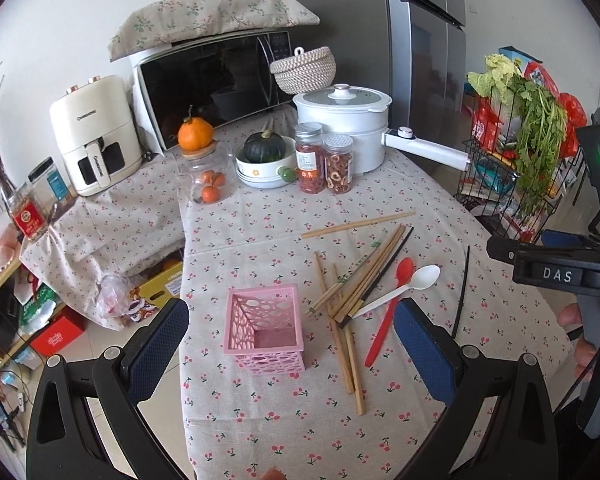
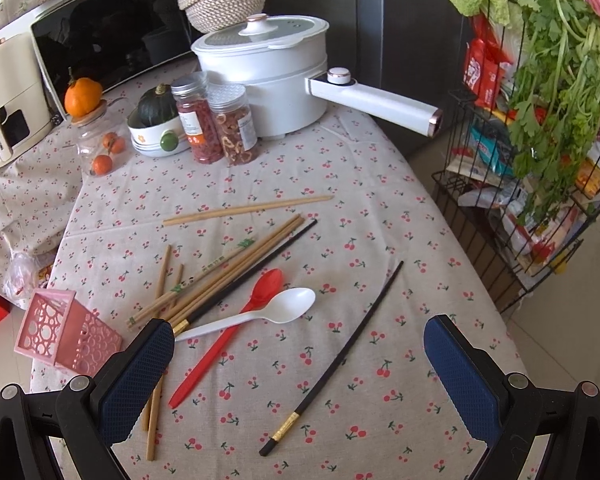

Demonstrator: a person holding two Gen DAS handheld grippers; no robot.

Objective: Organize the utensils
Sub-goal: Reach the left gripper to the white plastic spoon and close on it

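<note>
Two grippers, left gripper (image 1: 290,336) and right gripper (image 2: 300,380), both wide apart and empty over scattered bamboo chopsticks (image 2: 220,276), red spoon (image 2: 236,328), white spoon (image 2: 260,314), lone black chopstick (image 2: 336,356) beside empty pink holder (image 1: 264,326); light, stiff, thin, probably slippery, pinch mid-shaft.

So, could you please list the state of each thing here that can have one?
Left gripper: open, holding nothing.
Right gripper: open, holding nothing.
Pink holder: upright, empty.
White pot: lid on.
Two spice jars: capped.
Microwave: door closed.
White spoon: lying across the red spoon.
</note>
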